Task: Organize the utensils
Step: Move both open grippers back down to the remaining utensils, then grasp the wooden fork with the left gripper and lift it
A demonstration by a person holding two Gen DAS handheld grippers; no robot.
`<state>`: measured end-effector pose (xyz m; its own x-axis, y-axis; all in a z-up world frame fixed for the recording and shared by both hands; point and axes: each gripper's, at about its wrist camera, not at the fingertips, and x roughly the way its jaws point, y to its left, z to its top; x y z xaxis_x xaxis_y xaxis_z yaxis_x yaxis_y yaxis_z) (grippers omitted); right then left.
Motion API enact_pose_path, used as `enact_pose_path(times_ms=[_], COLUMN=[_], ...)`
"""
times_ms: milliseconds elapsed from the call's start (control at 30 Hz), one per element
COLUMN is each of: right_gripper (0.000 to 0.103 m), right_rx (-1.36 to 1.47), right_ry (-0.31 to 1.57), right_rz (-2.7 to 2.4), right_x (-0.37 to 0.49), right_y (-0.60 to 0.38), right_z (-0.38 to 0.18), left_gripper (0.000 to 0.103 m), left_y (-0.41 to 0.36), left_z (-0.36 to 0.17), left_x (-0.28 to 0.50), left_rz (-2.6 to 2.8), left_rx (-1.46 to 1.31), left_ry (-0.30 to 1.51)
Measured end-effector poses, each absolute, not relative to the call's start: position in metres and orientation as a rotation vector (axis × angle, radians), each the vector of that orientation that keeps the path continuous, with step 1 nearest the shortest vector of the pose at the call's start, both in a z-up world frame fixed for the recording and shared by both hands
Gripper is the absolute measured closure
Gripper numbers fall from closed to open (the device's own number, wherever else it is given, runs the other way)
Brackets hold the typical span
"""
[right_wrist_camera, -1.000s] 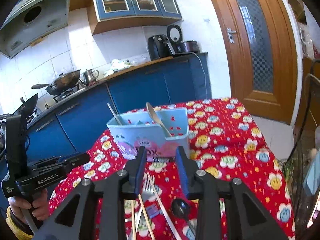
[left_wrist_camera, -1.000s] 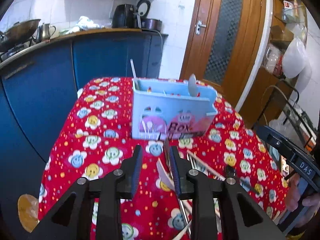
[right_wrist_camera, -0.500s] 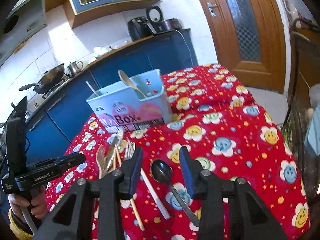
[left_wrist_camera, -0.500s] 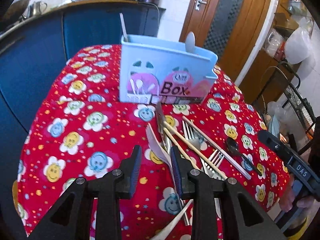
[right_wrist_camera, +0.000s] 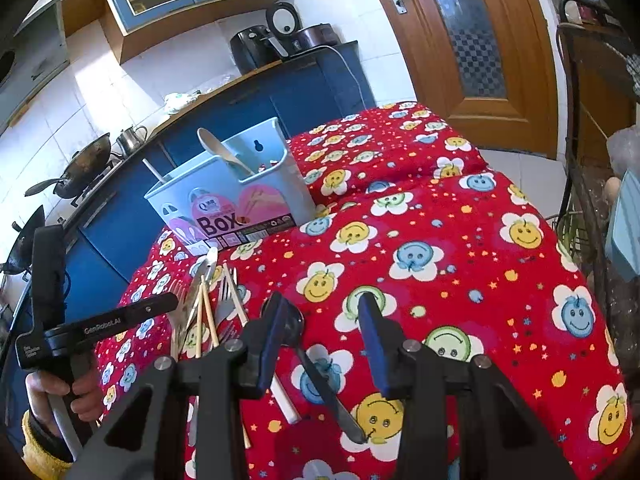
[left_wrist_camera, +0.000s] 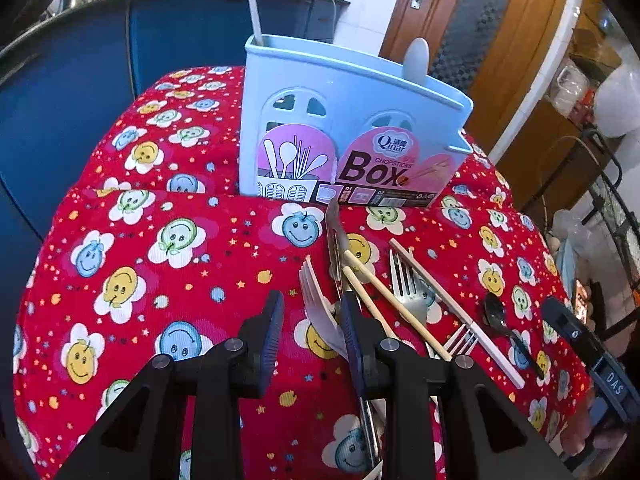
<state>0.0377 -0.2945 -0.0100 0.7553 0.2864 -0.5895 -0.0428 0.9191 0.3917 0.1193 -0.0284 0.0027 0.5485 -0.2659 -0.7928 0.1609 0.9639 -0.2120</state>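
Observation:
A light blue utensil box stands at the far side of the red flowered tablecloth, with a pale spoon and a white stick in it. In front of it lie a knife, wooden chopsticks, a metal fork and a black spoon. My left gripper is open low over a white plastic fork, which lies partly between its fingers. My right gripper is open, straddling the black spoon's bowl and handle.
Blue kitchen cabinets run close behind and left of the table. A wok and a kettle sit on the counter. A wooden door and a wire rack stand to the right. The cloth drops away at the table's edges.
Both grippers have sunk toward the table and tipped downward. The left one has closed in on the white fork. The right one's jaws have widened slightly and now flank the black spoon.

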Motion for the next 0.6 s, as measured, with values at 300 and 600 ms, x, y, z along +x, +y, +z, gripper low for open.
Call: enact_pose_path(times_ms=[300, 600], right_gripper=[0.062, 0.062], right_rx=[0.372, 0.346], right_ry=[0.701, 0.703], right_rz=[0.191, 0.193], right_x=[0.038, 0.039], right_y=[-0.295, -0.289], right_z=[-0.013, -0.008], left_gripper=[0.091, 0.097], left_y=[-0.024, -0.006], left_z=[-0.01, 0.001], left_x=[0.13, 0.119], left_rz=[-0.239, -0.291], left_rx=[-0.173, -0.255], left_ry=[1.025, 0.949])
